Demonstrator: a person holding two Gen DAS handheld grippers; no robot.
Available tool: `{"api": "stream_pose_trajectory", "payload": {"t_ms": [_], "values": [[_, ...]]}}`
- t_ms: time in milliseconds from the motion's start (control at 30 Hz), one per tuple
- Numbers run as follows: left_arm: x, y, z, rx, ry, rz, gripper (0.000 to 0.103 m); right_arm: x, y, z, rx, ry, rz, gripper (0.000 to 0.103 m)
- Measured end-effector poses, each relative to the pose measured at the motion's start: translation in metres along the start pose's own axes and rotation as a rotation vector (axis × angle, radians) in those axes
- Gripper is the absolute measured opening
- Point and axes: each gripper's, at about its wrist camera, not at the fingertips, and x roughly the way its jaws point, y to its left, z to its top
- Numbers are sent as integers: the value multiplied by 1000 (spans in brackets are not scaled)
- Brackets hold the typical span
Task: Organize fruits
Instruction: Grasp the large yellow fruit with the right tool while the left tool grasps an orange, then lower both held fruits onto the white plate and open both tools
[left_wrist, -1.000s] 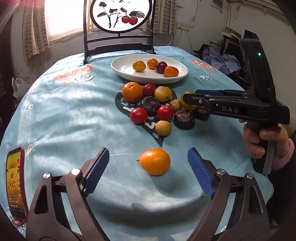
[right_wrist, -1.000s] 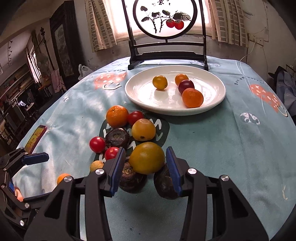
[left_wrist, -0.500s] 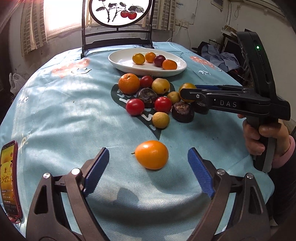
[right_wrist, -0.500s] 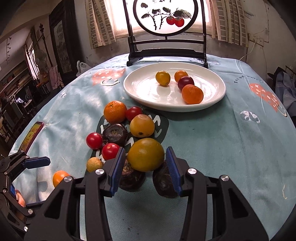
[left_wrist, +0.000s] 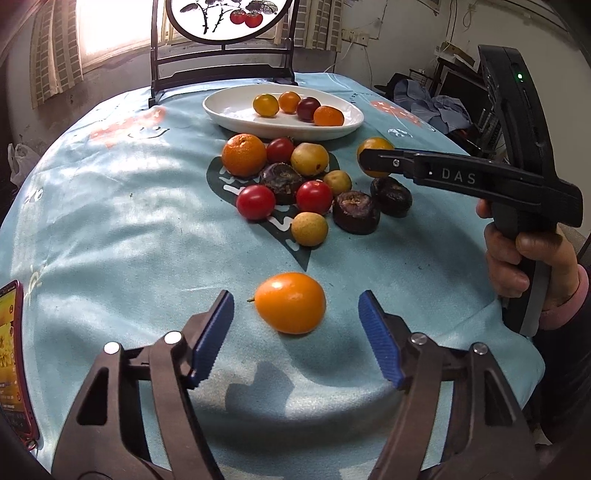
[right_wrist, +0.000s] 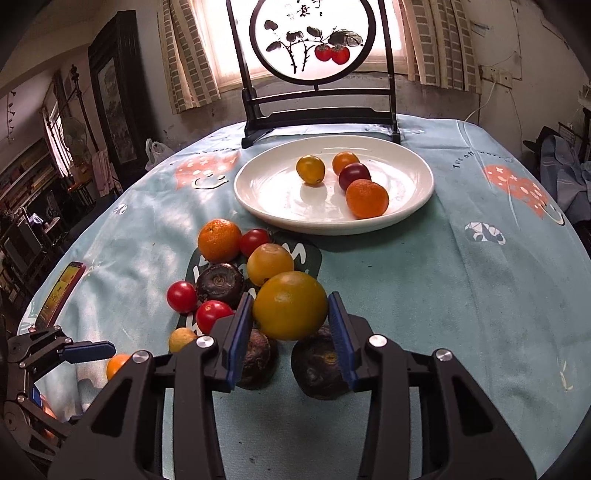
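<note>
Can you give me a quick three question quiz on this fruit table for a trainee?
1. True or false: the right tongs are shut on a yellow fruit.
2. How many fruits lie on the white plate?
A. two
B. four
C. six
3. Fill in: the left tongs are open, with an ____ fruit on the cloth between their tips.

Key: 1 true; 2 B; 3 orange.

A lived-in home: curtained window (right_wrist: 192, 55), cloth-covered table (right_wrist: 480, 277), painted screen (right_wrist: 314, 40), cluttered shelves (right_wrist: 22, 184).
</note>
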Motion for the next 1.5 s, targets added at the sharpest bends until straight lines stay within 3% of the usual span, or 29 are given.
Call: {"api": "stream_pose_trajectory", "payload": {"t_ms": [167,633,733,900,1033,1267,1500], "values": [[8,2,1,-19,38,2,55,-2,1,-1,0,-6,-6,41],[16,5,8,-38,62,12,53,-6,3,-2,6,-7,12,42],[16,6,10,-48,63,18,43,-8,3,-2,11,-11,18,42],[15,10,17,-65,46,-4,42,-10,2,-1,18,-21,29,42],[10,13,47,-53,-7,-2,43,-12,-9,6,74,-71,27,42],[34,21,150,-53,-119,-2,43,21,-32,63,146,-117,41,42],[103,48,215,-93,-35,46,43,80,-34,91,95,-24,4,42]]}}
